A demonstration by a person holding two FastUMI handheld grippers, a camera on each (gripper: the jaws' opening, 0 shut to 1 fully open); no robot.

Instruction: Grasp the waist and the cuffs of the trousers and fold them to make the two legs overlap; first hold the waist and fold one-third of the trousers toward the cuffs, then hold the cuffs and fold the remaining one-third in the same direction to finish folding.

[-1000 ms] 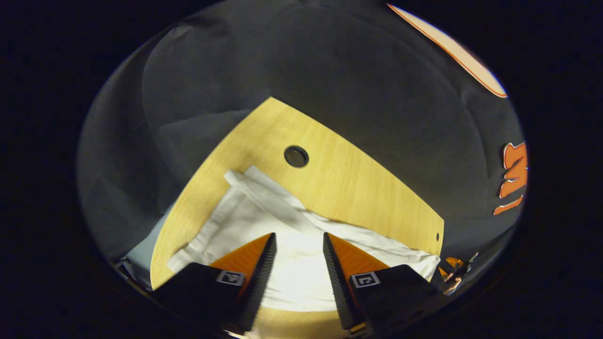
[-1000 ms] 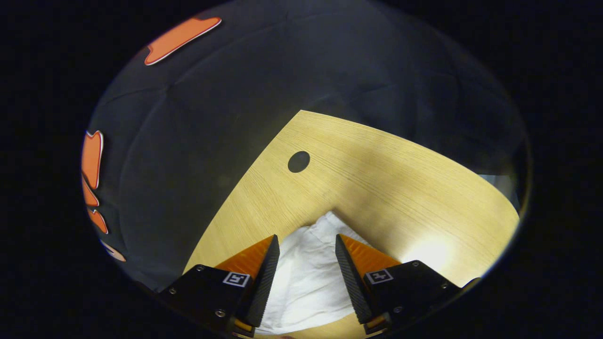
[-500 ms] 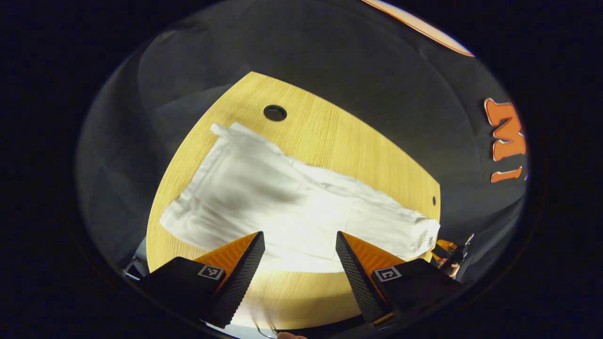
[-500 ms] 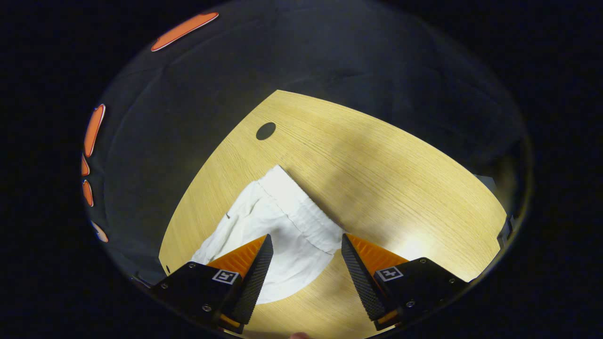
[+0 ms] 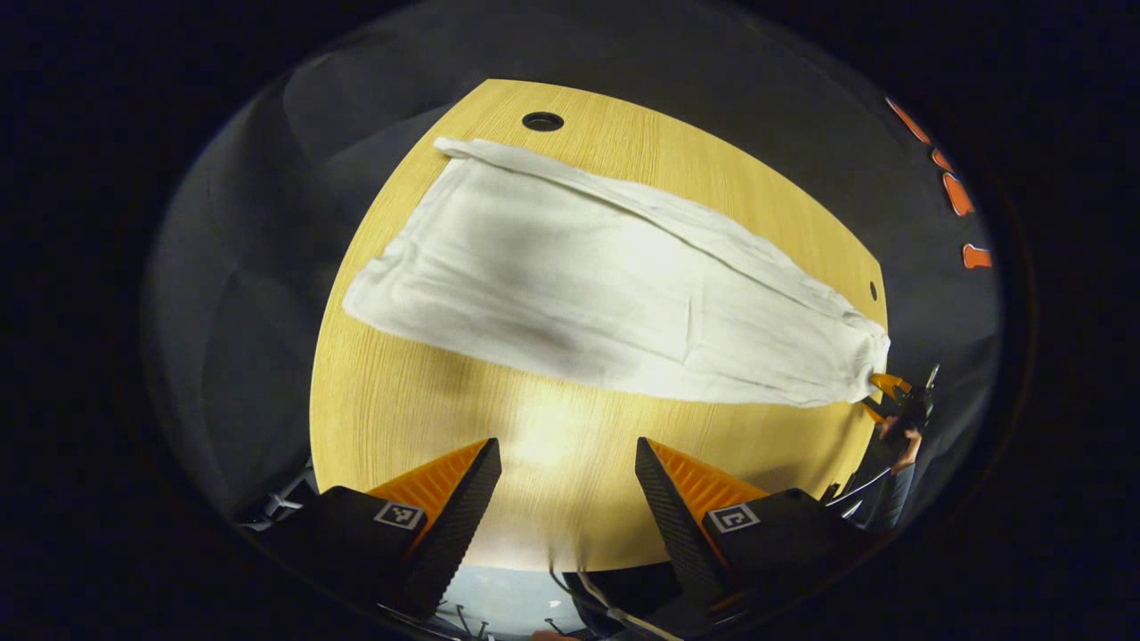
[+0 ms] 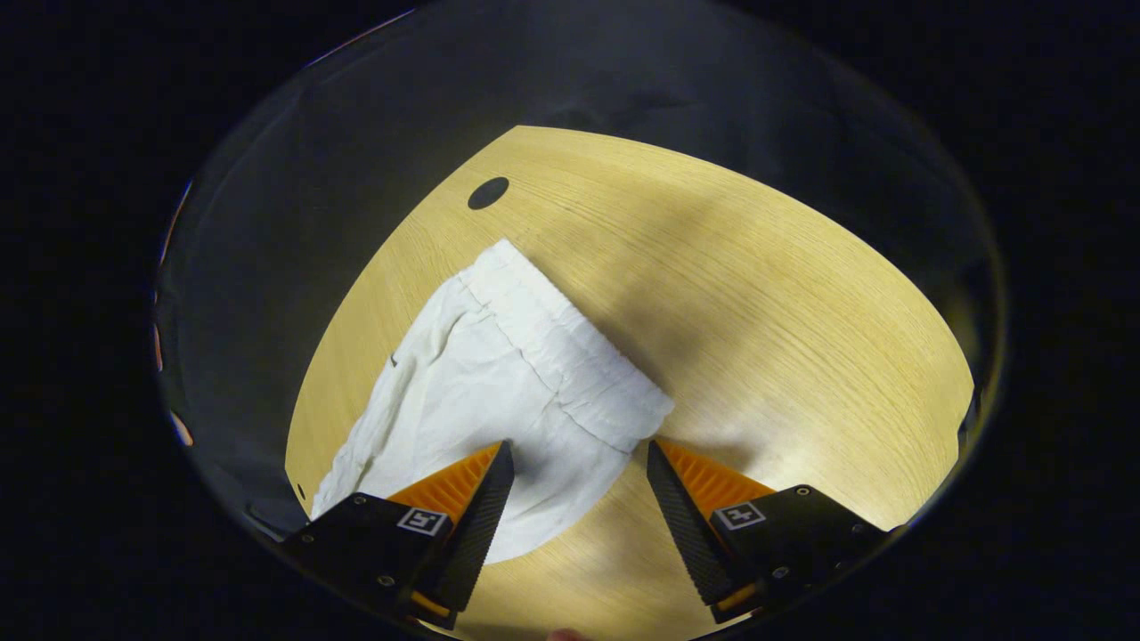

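The booth's black cloth wall (image 5: 677, 53) closes in the scene on the far side and on both flanks, hanging in soft folds behind the table. Inside it stands the pale wood-grain tabletop (image 5: 552, 445), with curved edges, a bright patch of lamp glare on its near part and broad soft shadows across the grain in the right gripper view (image 6: 757, 294). A round cable hole (image 5: 542, 121) sits near the far edge, and a much smaller hole (image 5: 872, 290) lies close to the right edge.

The white trousers (image 5: 588, 285) lie flat and stretched out across the middle of the tabletop, folded lengthwise into one long band that runs from far left to near right. In the right gripper view the gathered waistband end of the trousers (image 6: 499, 383) lies just beyond the fingers.

The left hand-held gripper (image 5: 567, 485) hangs over bare wood on the near side, its fingers spread wide and holding nothing. The right hand-held gripper (image 6: 579, 499) is likewise spread and empty, above the near edge of the cloth; seen from the left gripper view, it (image 5: 891, 392) sits at the trousers' right end, with a person's hand (image 5: 907, 441) behind it.
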